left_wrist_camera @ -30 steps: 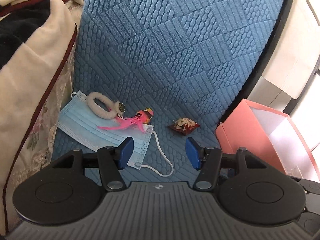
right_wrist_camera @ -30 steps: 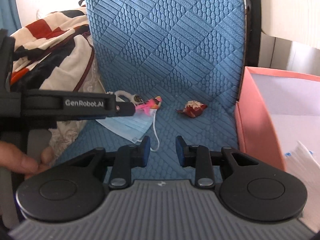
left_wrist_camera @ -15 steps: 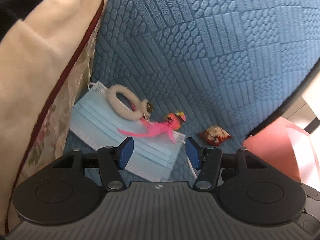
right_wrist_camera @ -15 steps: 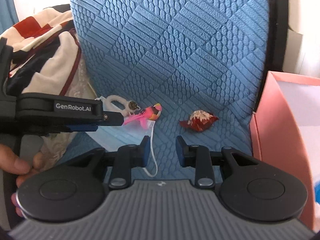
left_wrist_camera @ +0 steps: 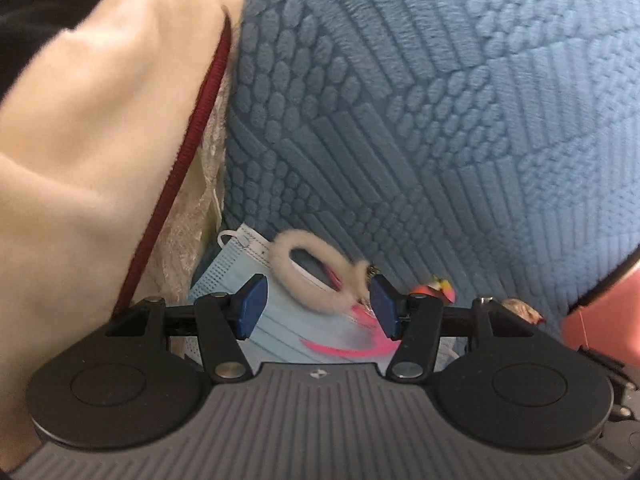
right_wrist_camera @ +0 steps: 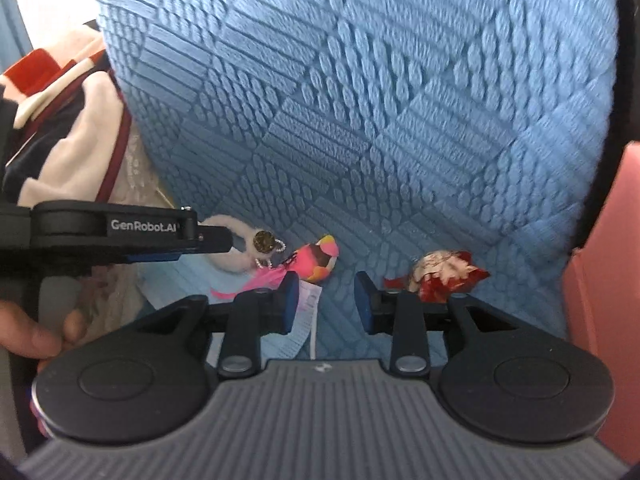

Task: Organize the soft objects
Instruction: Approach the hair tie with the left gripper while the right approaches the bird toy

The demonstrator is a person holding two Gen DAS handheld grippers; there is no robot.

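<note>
The left gripper (left_wrist_camera: pixel 316 308) stood spread over the face mask (left_wrist_camera: pixel 224 280), its blue pads (left_wrist_camera: pixel 251 306) apart with nothing pinched between them. The white fluffy ring (left_wrist_camera: pixel 308 276) lay on the mask just ahead of the gap, nearer the right-hand pad, and it was blurred. A pink tail of the pink toy (left_wrist_camera: pixel 360 350) curved across the mask between the two fingers, lower in the view; the toy's orange end showed just past the right finger. The red pouch (left_wrist_camera: pixel 520 312) peeped out further right, beside the pink box (left_wrist_camera: pixel 600 312). All of these lay on the blue quilted cushion (left_wrist_camera: pixel 440 120), with a cream blanket (left_wrist_camera: pixel 100 140) heaped along the left. In the right wrist view, the right gripper (right_wrist_camera: pixel 327 306) had its jaws only partly apart; they had just been opening a little, and nothing was between them but bare cushion (right_wrist_camera: pixel 360 100) and the mask's white strap (right_wrist_camera: pixel 314 332). The pouch (right_wrist_camera: pixel 440 274) lay just beyond the right finger, slightly to its right, not touched. The toy (right_wrist_camera: pixel 316 260) lay just beyond the left finger, with the ring (right_wrist_camera: pixel 236 248) and its small gold charm (right_wrist_camera: pixel 265 241) further left on the mask (right_wrist_camera: pixel 188 276). The left gripper (right_wrist_camera: pixel 212 240) reached in from the left above the ring, held by a hand (right_wrist_camera: pixel 32 332) at the frame's edge. The box (right_wrist_camera: pixel 608 260) stood at the right.
</note>
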